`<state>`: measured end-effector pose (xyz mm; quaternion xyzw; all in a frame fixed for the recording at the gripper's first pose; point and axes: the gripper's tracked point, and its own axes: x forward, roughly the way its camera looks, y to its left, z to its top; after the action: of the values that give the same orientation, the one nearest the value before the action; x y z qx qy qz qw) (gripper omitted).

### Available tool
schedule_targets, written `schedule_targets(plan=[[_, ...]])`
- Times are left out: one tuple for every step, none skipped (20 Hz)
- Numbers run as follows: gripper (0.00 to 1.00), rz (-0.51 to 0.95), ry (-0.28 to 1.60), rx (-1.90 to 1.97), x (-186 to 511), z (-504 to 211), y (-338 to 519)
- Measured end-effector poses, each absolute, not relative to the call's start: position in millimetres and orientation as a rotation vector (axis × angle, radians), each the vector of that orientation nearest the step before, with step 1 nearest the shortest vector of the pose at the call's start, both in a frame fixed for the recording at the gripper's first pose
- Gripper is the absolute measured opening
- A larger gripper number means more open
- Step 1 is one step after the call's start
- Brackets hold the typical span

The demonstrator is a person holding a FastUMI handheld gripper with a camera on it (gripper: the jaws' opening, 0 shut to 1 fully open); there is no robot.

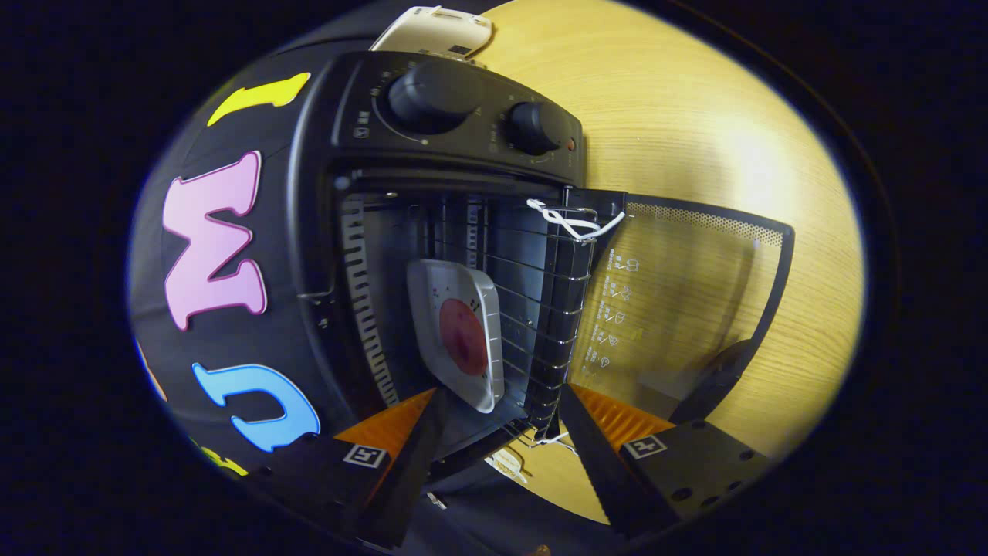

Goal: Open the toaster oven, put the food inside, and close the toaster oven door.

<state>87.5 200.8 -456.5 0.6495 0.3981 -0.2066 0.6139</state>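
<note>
- I see a black toaster oven (455,147) with two black knobs (434,96) and small pale markings around them.
- Its open door (687,301) has a black frame, a band of fine dots along one edge, and white symbols printed on clear glass.
- The wire rack (540,309) is silvery metal; a white cord (575,222) is tied to it.
- The tray (459,332) is pale grey-white, carrying a round red piece of food (463,337).
- The table (695,116) is light yellow wood with fine grain.
- A white appliance (434,31) sits beyond the oven.
</note>
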Motion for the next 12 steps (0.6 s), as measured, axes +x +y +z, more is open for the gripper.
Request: schedule_targets(plan=[[0.96,-0.412,0.943,1.459,79,-447,206],[0.97,-0.358,0.96,1.416,73,-437,210],[0.97,-0.29,0.985,1.355,63,-428,217],[0.97,-0.22,0.999,1.287,54,-420,221],[0.97,-0.14,1.017,1.205,44,-415,227],[0.97,-0.073,1.037,1.101,34,-412,230],[0.98,-0.018,1.047,0.974,20,-410,228],[0.98,0.029,1.058,0.831,8,-413,225],[0.98,0.063,1.066,0.694,-6,-420,221],[0.98,0.08,1.082,0.581,-18,-429,217],[0.98,0.092,1.106,0.5,-29,-435,216],[0.98,0.108,1.126,0.442,-39,-440,217]])
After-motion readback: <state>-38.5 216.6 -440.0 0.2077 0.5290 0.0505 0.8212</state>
